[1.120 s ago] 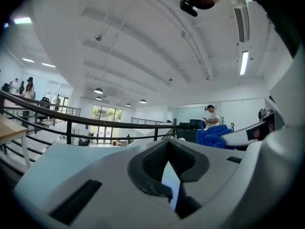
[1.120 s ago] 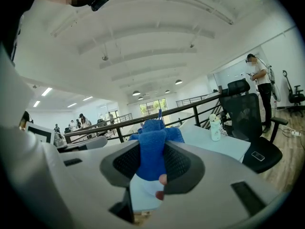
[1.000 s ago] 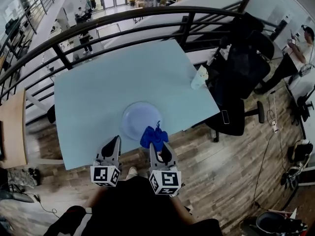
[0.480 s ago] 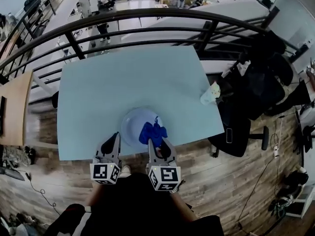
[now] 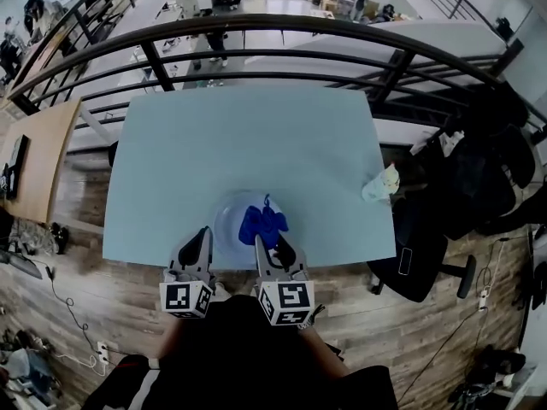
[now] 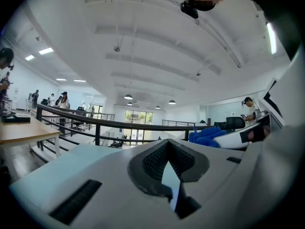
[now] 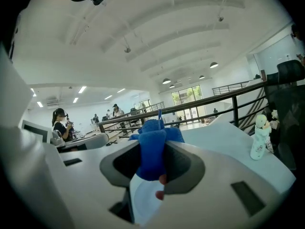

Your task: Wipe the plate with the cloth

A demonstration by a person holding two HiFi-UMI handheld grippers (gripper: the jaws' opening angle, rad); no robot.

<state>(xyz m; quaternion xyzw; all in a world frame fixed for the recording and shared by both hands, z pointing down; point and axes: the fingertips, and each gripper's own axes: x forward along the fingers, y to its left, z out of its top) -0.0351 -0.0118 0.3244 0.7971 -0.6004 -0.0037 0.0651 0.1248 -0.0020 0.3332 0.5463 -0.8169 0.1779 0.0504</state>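
Note:
A pale blue round plate [image 5: 226, 218] lies on the light blue table [image 5: 248, 143] close to its front edge. A bunched blue cloth [image 5: 262, 222] rests on the plate's middle, and my right gripper [image 5: 270, 244] is shut on its near end. In the right gripper view the cloth [image 7: 153, 144] sticks up between the jaws, with the plate [image 7: 143, 199] showing beneath. My left gripper [image 5: 199, 239] hovers at the table's front edge beside the plate's left rim, jaws shut with nothing in them. The left gripper view shows the cloth [image 6: 208, 135] off to the right.
A small white bottle-like item [image 5: 380, 184] stands at the table's right edge and is seen again [image 7: 259, 137] in the right gripper view. A dark railing [image 5: 282, 32] runs behind the table. A black chair [image 5: 427, 254] stands on the wooden floor to the right.
My right gripper has carried the blue cloth forward from the plate's near rim onto its middle. The left gripper has stayed near the table's front edge.

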